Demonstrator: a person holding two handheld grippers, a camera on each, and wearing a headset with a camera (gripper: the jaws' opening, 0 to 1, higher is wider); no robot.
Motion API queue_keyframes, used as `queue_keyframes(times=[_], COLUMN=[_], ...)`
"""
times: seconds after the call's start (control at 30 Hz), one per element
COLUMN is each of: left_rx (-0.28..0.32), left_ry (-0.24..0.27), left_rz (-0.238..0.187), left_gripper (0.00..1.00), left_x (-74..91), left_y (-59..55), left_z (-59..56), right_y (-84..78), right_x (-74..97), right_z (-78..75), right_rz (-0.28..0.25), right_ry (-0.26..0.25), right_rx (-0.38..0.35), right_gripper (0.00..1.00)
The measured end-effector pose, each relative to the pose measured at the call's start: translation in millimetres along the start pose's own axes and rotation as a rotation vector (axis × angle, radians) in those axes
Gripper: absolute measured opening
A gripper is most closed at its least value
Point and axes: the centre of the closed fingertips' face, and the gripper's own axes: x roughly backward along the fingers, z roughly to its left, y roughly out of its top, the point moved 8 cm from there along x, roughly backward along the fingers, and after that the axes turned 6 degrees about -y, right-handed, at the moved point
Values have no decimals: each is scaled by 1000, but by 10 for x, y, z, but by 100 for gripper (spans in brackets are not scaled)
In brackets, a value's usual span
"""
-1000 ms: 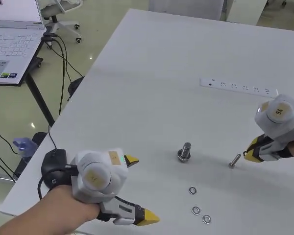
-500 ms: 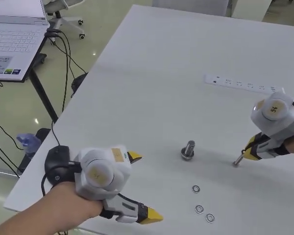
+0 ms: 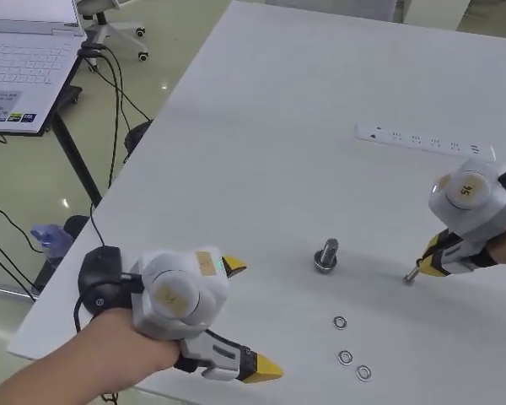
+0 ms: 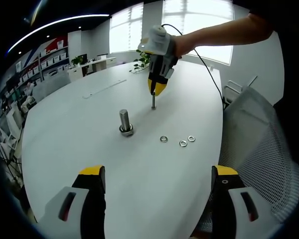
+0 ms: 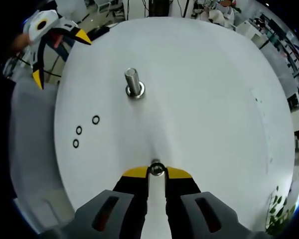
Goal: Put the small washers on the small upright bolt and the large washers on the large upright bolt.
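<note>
Right gripper (image 3: 422, 268) around small bolt (image 3: 410, 277)

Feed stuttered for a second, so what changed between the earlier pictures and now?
The right gripper moved in on the small bolt, which stood just clear of its fingers a second ago, and shut on it; the bolt has not visibly shifted. Unchanged: the large bolt upright, the three washers lying loose, the left gripper open. The rest is camera motion.

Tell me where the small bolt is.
In the head view the small bolt is on the right, pinched in the right gripper, right of the large bolt.
</note>
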Motion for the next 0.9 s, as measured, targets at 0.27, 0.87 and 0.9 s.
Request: queue_keyframes(times=[0.27,0.87,0.9], left_rx=[2,14,15], left_ry=[4,3,3], left_rz=[2,7,8], left_gripper=[87,86,86], left_x=[11,26,30], left_y=[-20,-50,-55], left_z=[8,3,1], right_y=[4,-54,-60], right_x=[-58,-297,-317], right_z=[4,48,50], right_rz=[16,53,54], right_ry=[3,26,28], right_rx=[18,22,20], right_gripper=[12,12,12])
